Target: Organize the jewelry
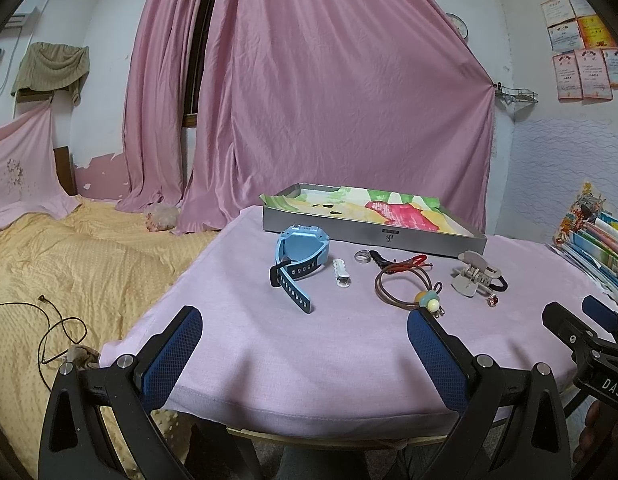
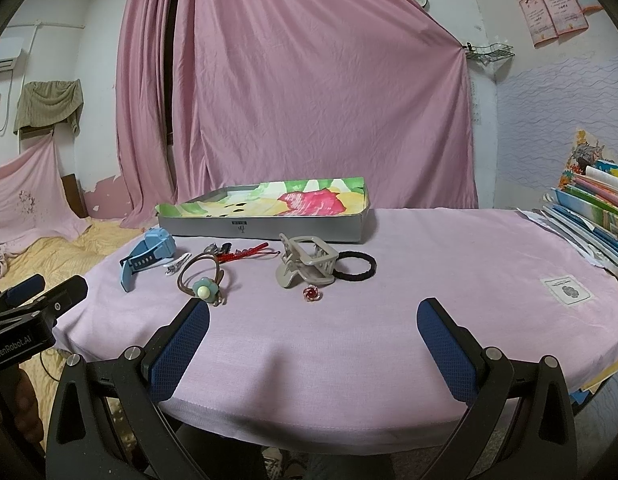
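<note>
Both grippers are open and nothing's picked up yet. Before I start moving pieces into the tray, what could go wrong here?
1. The red-stone ring is tiny and lies right beside the grey claw clip; wide pads may nudge the clip or flick the ring off the table.
2. The brown flower hair tie overlaps the red-corded piece, so lifting one could drag the other.
3. The tray has a raised wall; a low carry from the left hand-held gripper or right hand-held gripper may catch it.

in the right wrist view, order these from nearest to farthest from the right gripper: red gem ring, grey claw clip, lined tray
1. red gem ring, on the pink cloth just ahead of the open right gripper, near centre.
2. grey claw clip, just behind the ring, beside the black hair tie.
3. lined tray, farthest, at the table's back, slightly left.
</note>
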A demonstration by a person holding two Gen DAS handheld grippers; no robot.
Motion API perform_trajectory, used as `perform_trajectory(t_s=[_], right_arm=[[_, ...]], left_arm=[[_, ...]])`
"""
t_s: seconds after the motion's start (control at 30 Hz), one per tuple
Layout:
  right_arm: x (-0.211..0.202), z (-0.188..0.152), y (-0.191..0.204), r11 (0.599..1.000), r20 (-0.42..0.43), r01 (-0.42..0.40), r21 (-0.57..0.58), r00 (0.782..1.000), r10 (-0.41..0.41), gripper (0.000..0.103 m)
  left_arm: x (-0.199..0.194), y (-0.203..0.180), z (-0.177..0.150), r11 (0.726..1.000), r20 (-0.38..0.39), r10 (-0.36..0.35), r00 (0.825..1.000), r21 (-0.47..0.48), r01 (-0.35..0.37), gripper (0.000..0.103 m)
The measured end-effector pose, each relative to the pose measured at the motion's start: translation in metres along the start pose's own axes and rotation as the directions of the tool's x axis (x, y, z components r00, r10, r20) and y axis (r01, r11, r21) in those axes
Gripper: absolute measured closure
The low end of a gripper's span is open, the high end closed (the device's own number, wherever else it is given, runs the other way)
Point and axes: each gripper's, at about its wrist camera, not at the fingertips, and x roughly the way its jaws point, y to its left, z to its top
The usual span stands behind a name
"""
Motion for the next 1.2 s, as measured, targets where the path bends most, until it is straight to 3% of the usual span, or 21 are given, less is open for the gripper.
perform_trajectory(t_s=[0.97, 1.2], right_arm=[[0.025, 0.006, -0.002, 1.0, -0.025, -0.008, -0.008, 1.0, 0.008, 0.001], [0.037, 0.022, -0.003, 0.996, -0.027, -0.084, -0.024, 0.996, 0.083, 0.001]], left_arm=[[0.024, 0.004, 0.004, 1.0, -0.055, 0.023, 0.998, -0.004, -0.023, 0.0], [0.038, 0.018, 0.015, 0.999, -0.082, 0.022, 0.996, -0.032, -0.025, 0.0]])
